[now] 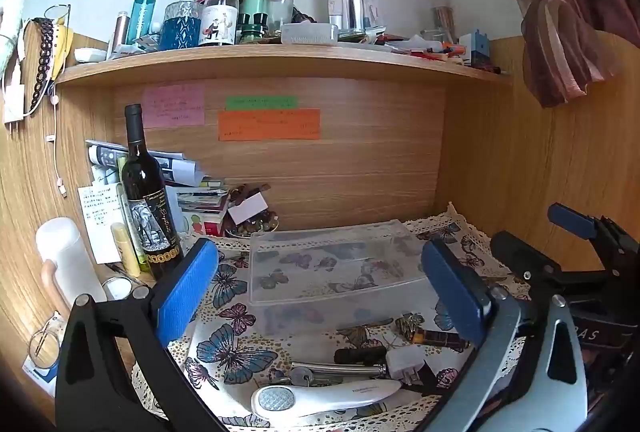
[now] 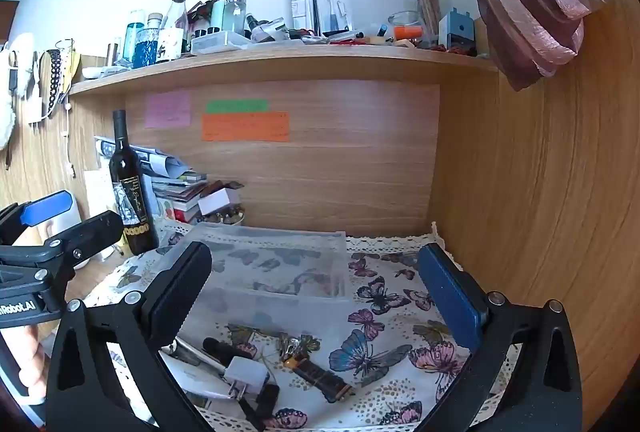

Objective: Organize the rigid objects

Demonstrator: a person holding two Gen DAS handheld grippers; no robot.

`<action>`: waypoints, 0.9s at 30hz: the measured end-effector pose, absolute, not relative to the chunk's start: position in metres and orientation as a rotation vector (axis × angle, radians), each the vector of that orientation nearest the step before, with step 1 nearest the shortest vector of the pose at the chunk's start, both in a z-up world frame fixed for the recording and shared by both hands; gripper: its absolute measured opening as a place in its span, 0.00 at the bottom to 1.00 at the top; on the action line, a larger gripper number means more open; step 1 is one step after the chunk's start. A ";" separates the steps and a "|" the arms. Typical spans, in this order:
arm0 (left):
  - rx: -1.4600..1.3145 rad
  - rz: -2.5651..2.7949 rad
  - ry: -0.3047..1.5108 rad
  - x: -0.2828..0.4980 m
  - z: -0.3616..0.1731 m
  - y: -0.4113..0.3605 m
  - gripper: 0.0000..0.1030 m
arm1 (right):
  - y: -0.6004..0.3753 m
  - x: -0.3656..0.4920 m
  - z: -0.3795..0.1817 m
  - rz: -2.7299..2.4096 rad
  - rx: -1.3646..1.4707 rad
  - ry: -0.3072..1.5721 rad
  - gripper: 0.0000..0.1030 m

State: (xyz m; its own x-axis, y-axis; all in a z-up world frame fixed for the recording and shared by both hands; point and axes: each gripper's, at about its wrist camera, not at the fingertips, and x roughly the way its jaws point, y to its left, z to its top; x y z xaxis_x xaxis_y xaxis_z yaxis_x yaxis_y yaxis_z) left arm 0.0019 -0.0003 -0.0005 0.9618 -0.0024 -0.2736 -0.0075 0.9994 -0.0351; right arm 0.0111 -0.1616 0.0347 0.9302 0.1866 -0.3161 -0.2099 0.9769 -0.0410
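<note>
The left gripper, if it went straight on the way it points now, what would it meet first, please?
Most likely the clear plastic tray, which lies directly between the open fingers of the left gripper. Depth is hard to judge here.

We see a cream lace-edged cloth (image 1: 236,316) printed with blue and pink butterflies, a clear plastic box (image 1: 332,264), a dark glass wine bottle (image 1: 146,192) with gold-dotted label, and pink (image 1: 173,106), green (image 1: 261,102) and orange paper notes (image 1: 269,124) on wood-grain panelling (image 1: 360,160).

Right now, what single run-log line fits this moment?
left gripper: open, empty | right gripper: open, empty | clear bin: empty | white charger, keys: loose on butterfly cloth
</note>
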 end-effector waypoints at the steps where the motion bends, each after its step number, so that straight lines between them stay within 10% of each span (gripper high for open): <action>1: -0.035 0.000 0.280 0.003 -0.001 0.000 1.00 | -0.162 0.011 0.035 0.205 -0.077 0.321 1.00; 27: -0.025 0.007 0.250 -0.003 0.005 -0.010 1.00 | -0.161 0.008 0.036 0.213 -0.065 0.317 1.00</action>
State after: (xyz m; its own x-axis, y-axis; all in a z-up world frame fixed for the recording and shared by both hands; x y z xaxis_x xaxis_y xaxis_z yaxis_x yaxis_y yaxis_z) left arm -0.0028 -0.0096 0.0050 0.9690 0.0035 -0.2471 -0.0098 0.9997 -0.0241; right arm 0.0078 -0.1606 0.0362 0.9280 0.1974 -0.3159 -0.2178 0.9755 -0.0300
